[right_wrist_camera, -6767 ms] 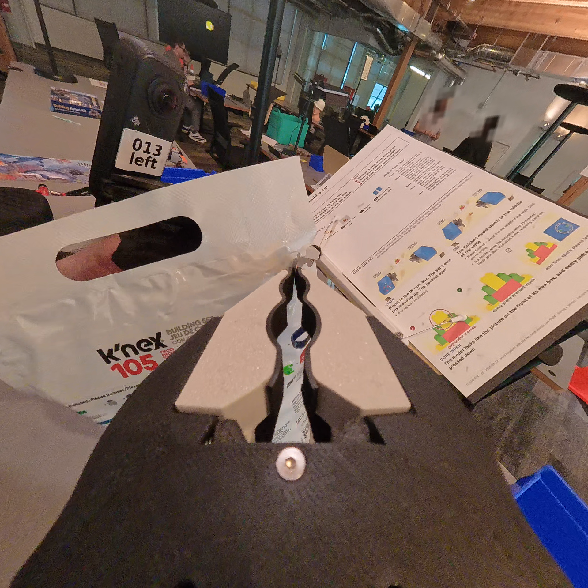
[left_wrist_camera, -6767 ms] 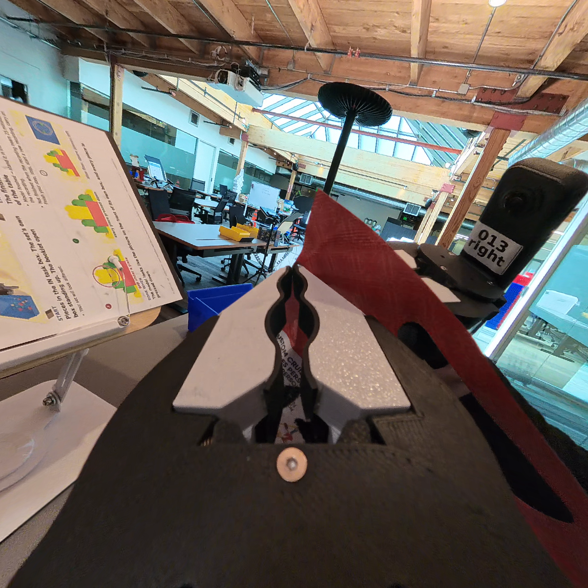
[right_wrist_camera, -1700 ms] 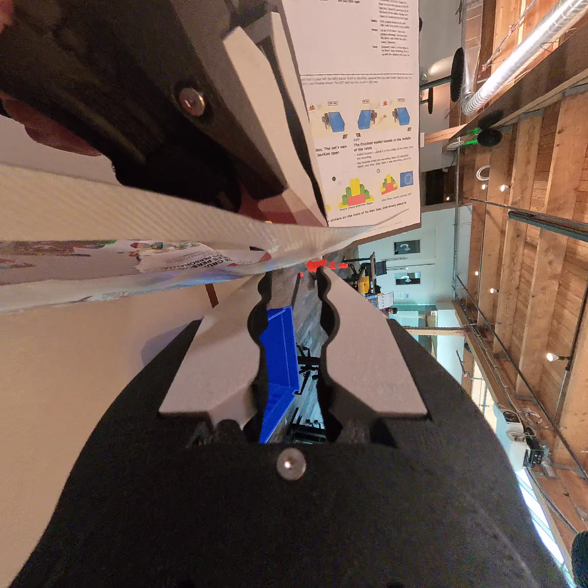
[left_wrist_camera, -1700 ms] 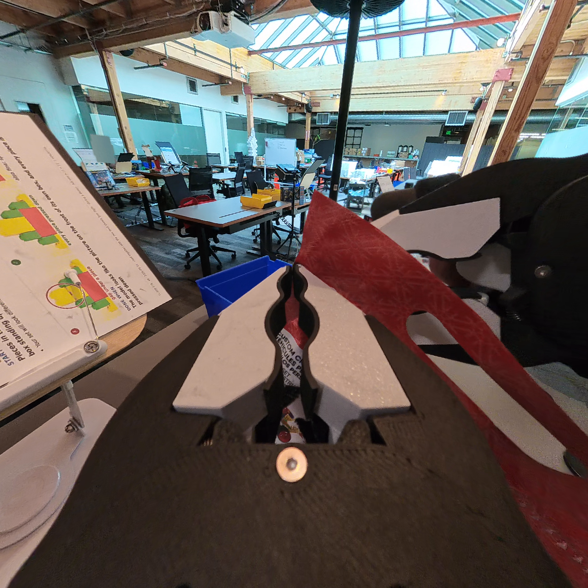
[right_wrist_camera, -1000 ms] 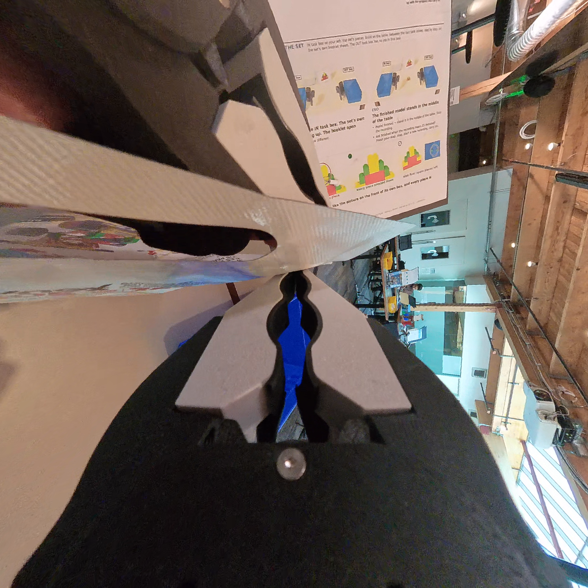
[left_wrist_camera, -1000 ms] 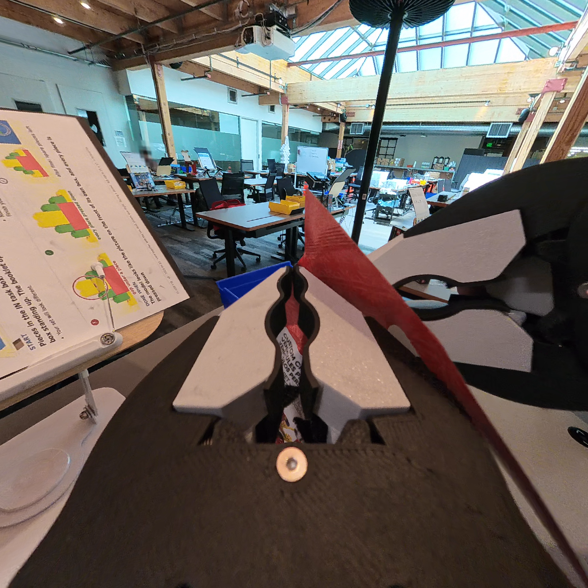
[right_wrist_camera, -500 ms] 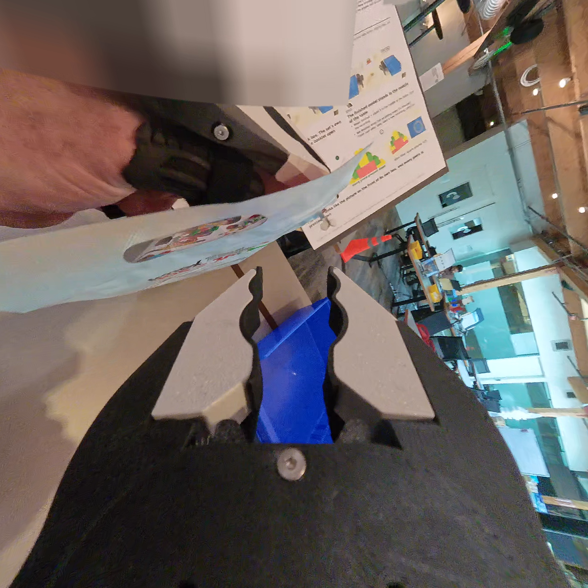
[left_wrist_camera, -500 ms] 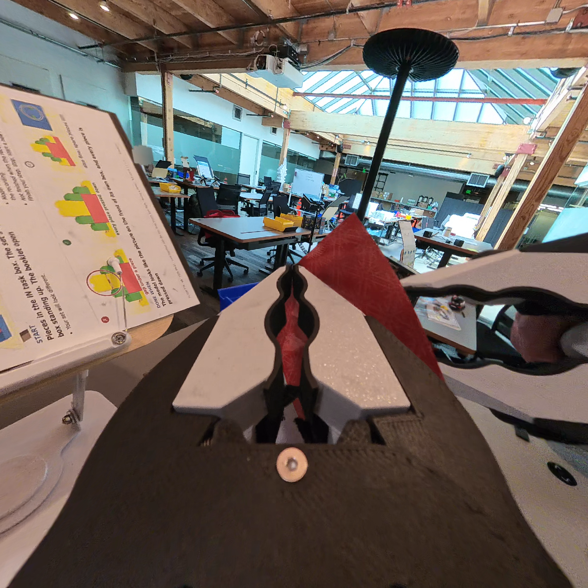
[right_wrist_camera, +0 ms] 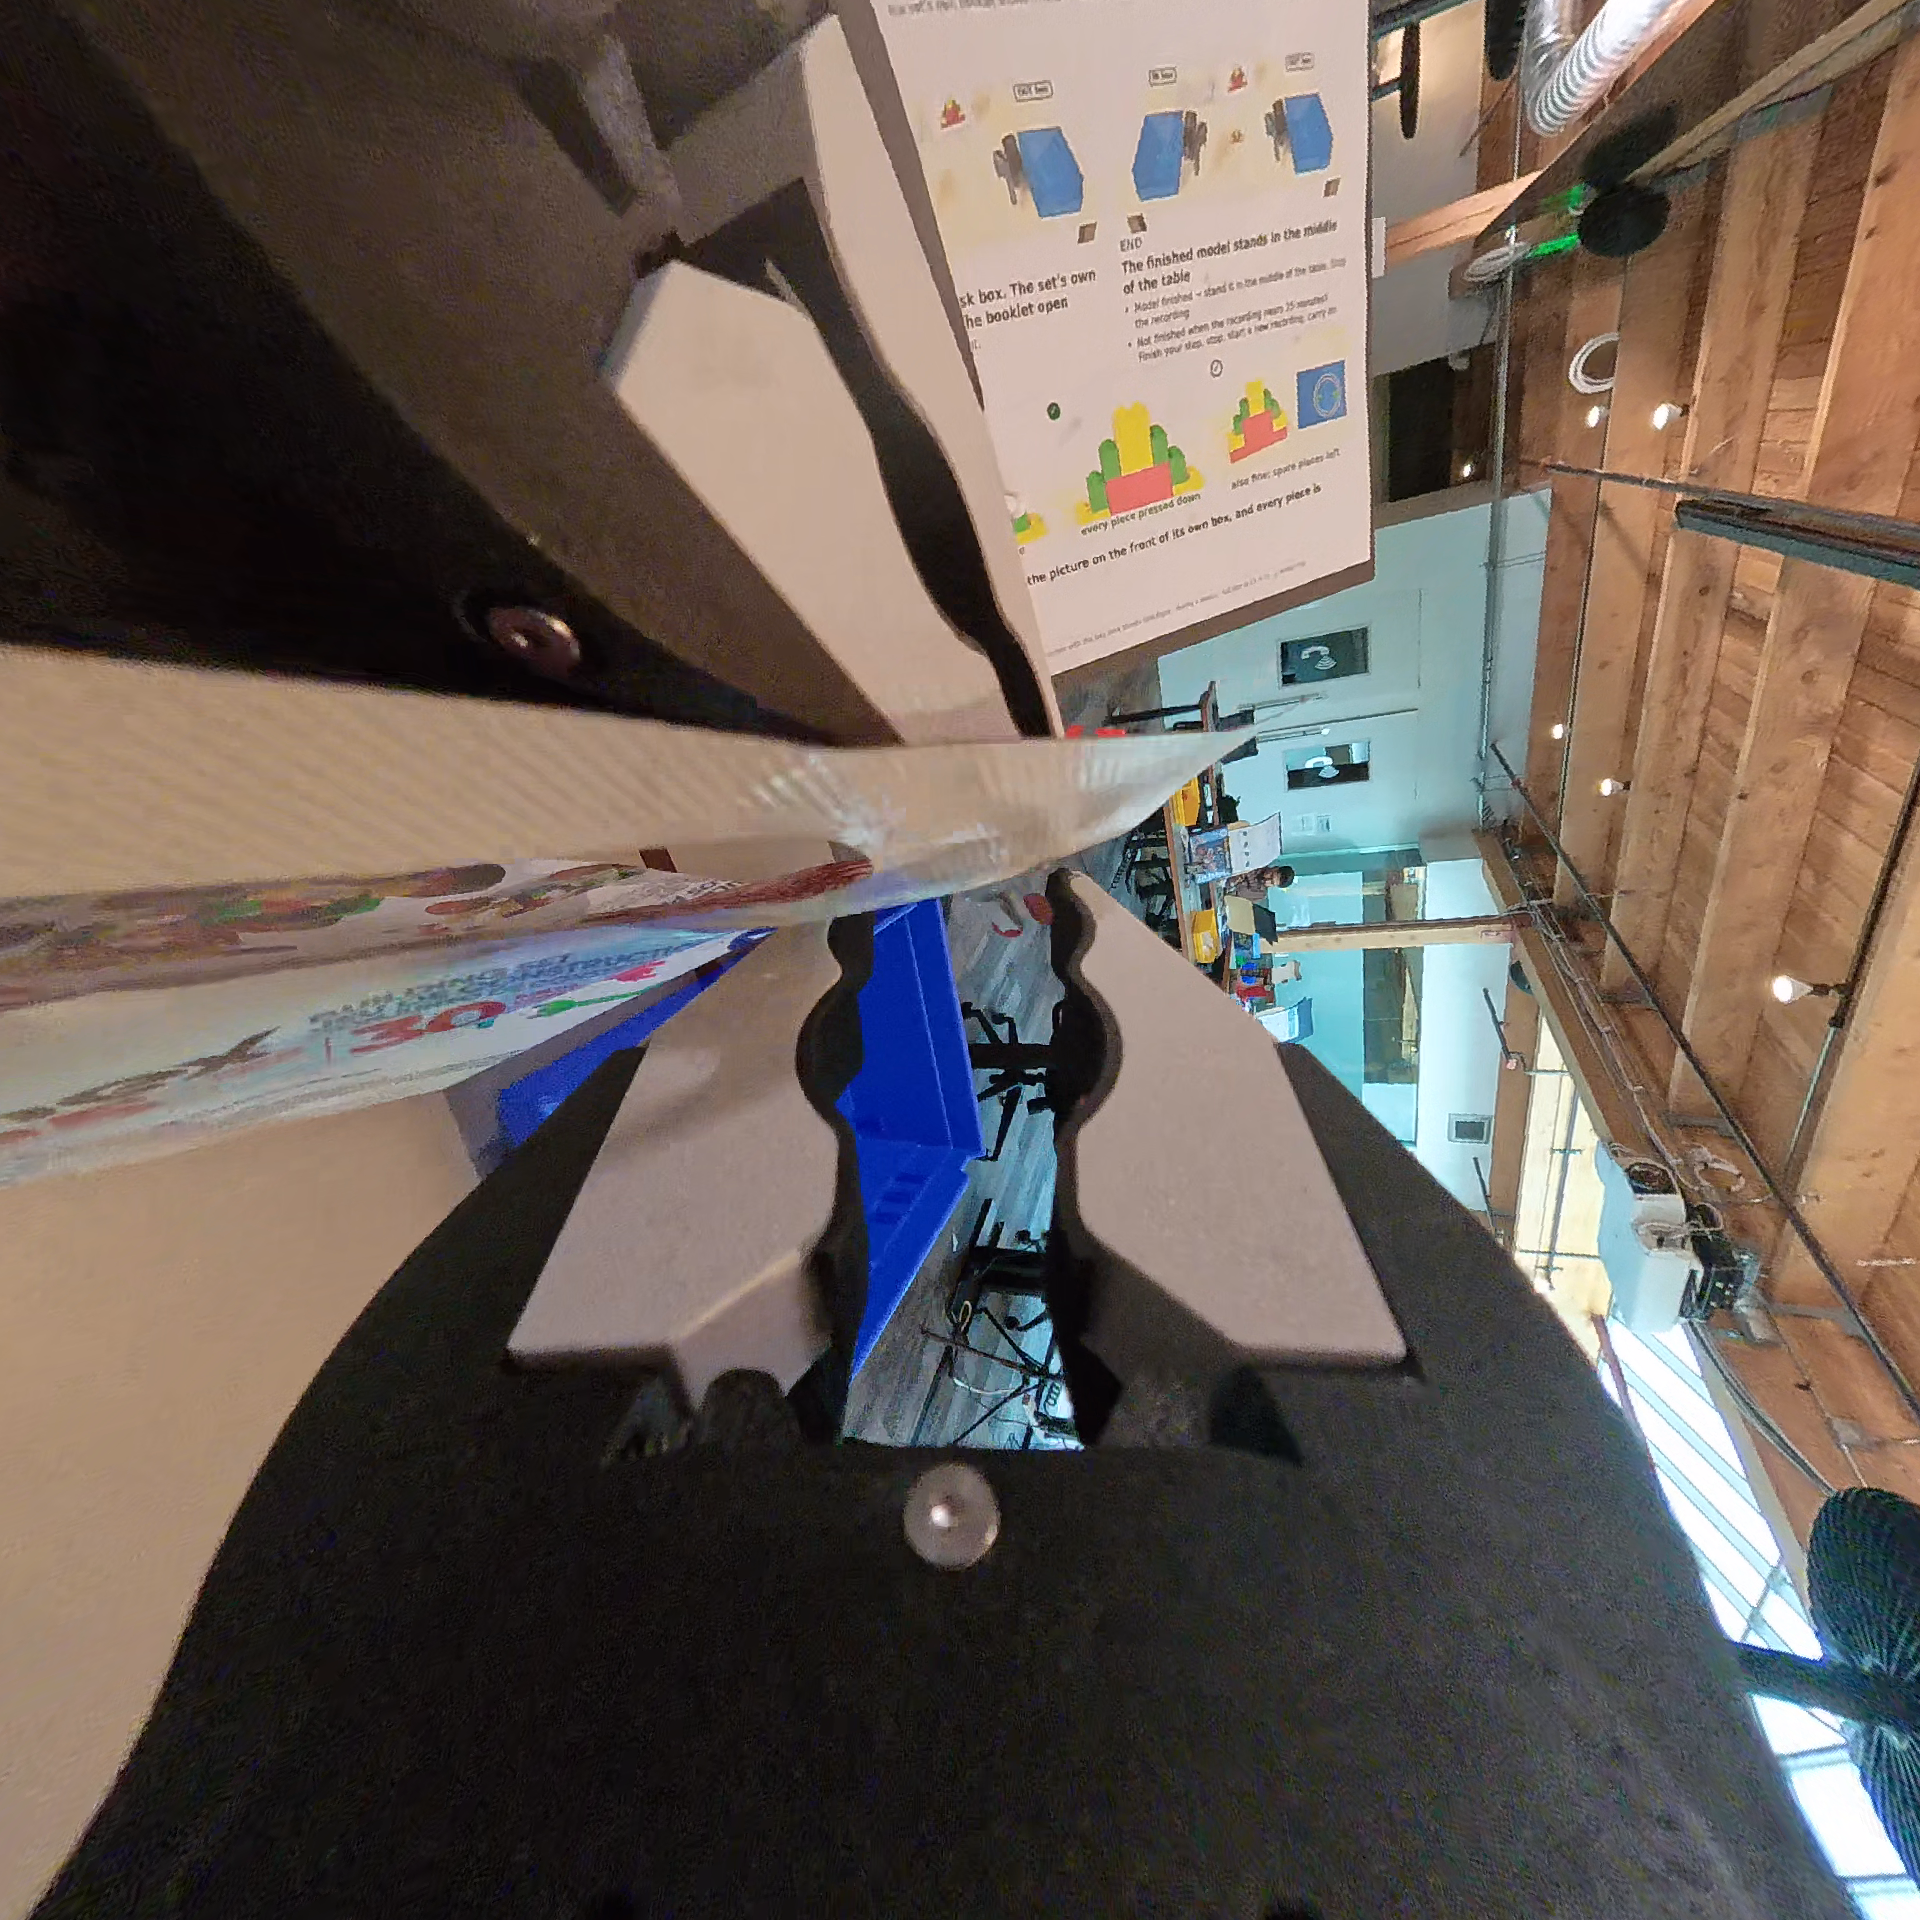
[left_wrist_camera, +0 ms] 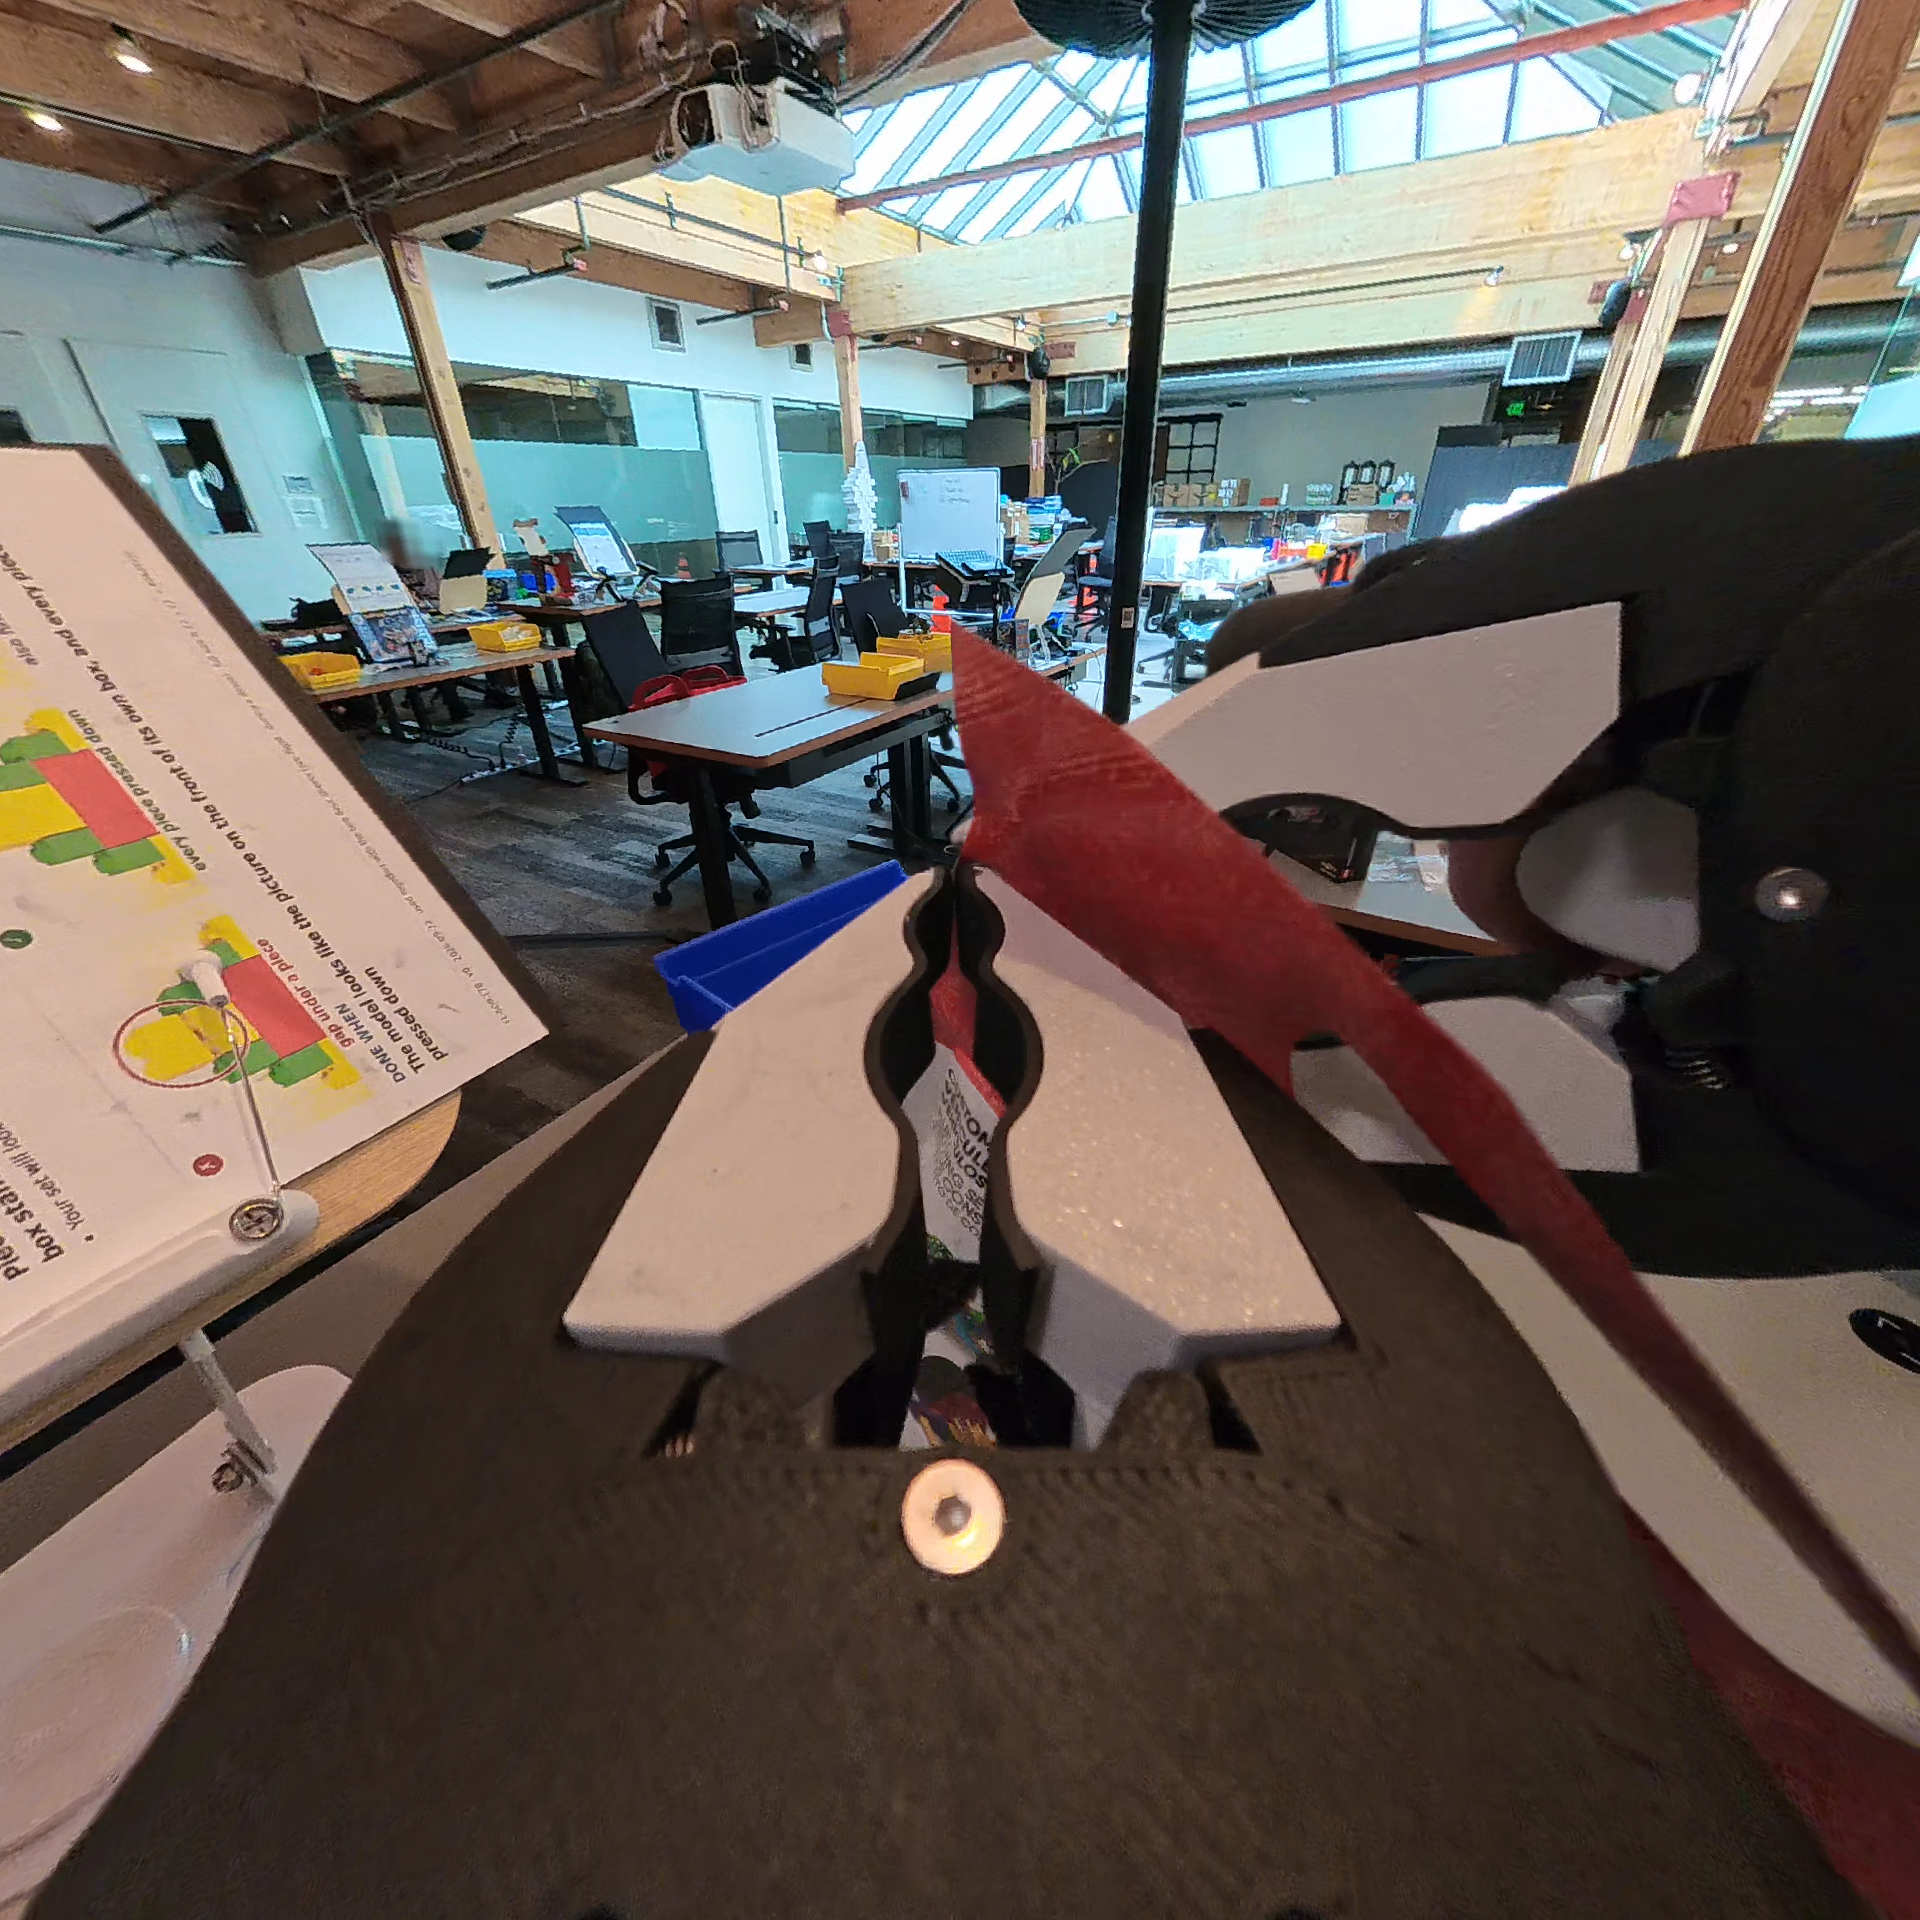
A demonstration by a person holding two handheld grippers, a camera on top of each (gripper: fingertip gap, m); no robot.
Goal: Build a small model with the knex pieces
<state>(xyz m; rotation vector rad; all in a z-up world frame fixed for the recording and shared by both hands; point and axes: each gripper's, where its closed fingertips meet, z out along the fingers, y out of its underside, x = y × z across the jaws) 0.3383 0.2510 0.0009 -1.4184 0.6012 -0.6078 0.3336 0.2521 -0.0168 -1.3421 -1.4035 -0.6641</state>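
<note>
Left gripper: fingers pinch the red-and-white printed plastic bag; the bag fans toward 2 o'clock.
Right gripper: fingers spread, bag edge at 12 o'clock.
Writing: printed instruction sheet on a stand at 9 o'clock.

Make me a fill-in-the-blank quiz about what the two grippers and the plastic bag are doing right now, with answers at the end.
1. The left gripper is shut on the top edge of the plastic ____.
2. The right gripper has its jaws ____ beside the plastic bag.
3. The bin seen between the right gripper's fingers is ____ in colour.
4. The instruction sheet rests on a tilted ____.

Answers: bag; open; blue; stand
</note>
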